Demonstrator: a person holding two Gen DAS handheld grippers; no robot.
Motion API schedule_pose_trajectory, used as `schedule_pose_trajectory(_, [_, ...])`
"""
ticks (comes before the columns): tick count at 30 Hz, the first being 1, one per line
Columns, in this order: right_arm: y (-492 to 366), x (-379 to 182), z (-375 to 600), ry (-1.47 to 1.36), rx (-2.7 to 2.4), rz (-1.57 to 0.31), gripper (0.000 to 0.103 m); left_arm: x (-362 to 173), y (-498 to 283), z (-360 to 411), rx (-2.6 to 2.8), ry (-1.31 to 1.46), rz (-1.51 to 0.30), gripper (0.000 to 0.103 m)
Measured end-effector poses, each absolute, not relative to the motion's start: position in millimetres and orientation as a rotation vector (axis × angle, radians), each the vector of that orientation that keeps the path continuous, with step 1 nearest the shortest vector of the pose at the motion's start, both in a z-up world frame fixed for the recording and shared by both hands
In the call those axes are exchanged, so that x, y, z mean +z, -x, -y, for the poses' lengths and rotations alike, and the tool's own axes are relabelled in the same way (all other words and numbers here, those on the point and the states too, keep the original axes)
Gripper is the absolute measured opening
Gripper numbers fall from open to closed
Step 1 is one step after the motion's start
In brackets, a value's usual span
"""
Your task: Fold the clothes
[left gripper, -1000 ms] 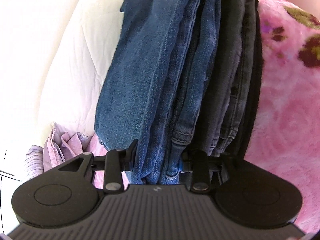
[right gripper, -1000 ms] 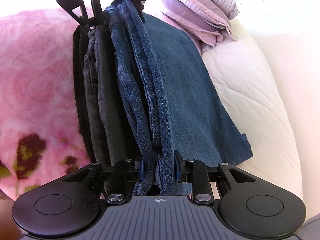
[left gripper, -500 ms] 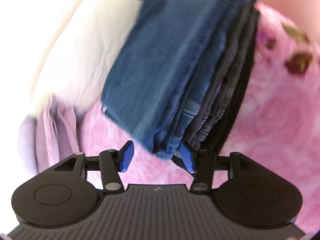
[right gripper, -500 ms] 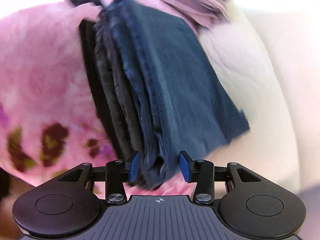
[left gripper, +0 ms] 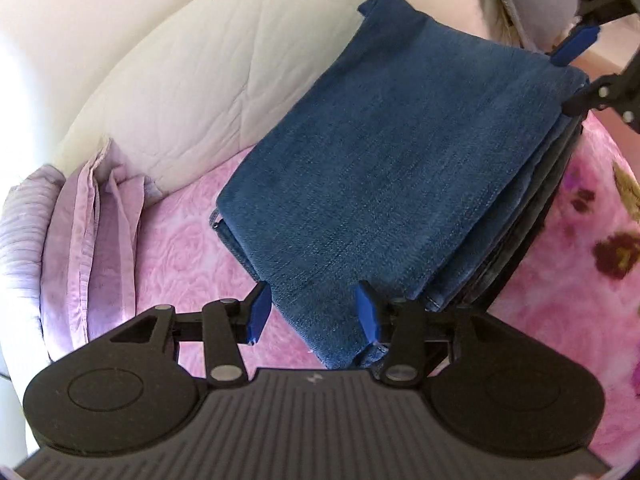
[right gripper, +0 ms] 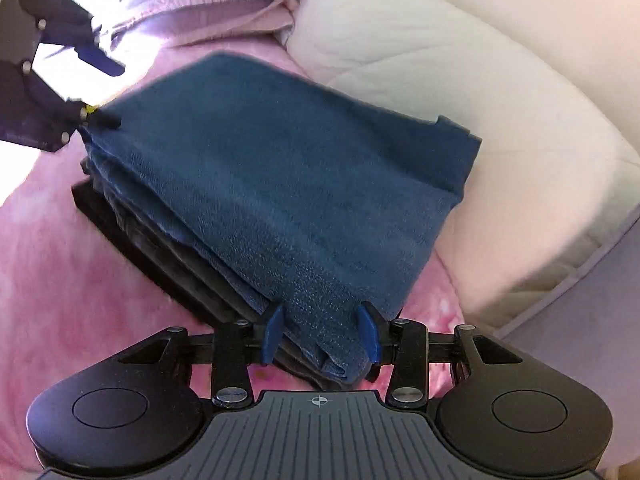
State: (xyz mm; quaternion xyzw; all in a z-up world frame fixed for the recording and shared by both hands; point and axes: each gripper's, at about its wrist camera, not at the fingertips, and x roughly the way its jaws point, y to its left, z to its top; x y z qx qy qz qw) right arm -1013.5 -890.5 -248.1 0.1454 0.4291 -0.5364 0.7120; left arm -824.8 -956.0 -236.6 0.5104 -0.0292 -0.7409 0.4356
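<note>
A folded stack of clothes (left gripper: 392,184) lies flat on a pink floral blanket (left gripper: 568,320) spread over a bed. The top layer is blue jeans; darker grey and black garments sit beneath, their folded edges showing along the stack's side.

In the left wrist view, the left claw (left gripper: 314,314) sits at 6 o'clock with its blue pads apart, one on each side of the stack's near corner and not pressing it. The right claw (left gripper: 576,76) appears at 2 o'clock, at the stack's far corner. A white quilt (left gripper: 224,80) borders the stack from 10 to 12 o'clock, and a lilac pillow (left gripper: 80,248) lies at 9 o'clock. Bare blanket lies open at 3 to 4 o'clock and between pillow and stack.

In the right wrist view, the right claw (right gripper: 320,334) has its pads apart, astride the stack's near corner (right gripper: 336,344). The left claw (right gripper: 96,92) shows at 10 o'clock.

A second ago both claws were clamped on the stack, which hung on edge with its layers facing the cameras. Now both have let go and lifted, and the stack rests flat.
</note>
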Motion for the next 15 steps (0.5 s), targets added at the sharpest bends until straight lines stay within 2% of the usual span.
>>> schedule_pose_trajectory(4, [1025,-229,871,-0.374,-1.226,-0.863,0.044,-214,811,946,-1.801,-1.158,-0.087,0.051])
schedule_pose_trajectory(5, [1030,-226,863,-0.398,-1.239,-0.839,0.051,-208,806,941,-1.785,-1.125,-0.13,0.056])
schedule_pose_trajectory(6, [1034,-224,855,-0.423,-1.251,-0.815,0.063,-206,802,936,-1.766,-1.089,-0.18,0.063])
schedule_pose_trajectory(8, [1038,-225,843,-0.493,-1.267,-0.774,0.073,-210,795,923,-1.718,-1.025,-0.269,0.07])
schedule_pose_trajectory(13, [1036,-230,820,-0.631,-1.288,-0.709,0.076,-213,795,885,-1.657,-0.885,-0.385,0.082])
schedule_pose_trajectory(15, [1031,-230,810,-0.647,-1.315,-0.69,0.076,-218,794,872,-1.663,-0.851,-0.4,0.083])
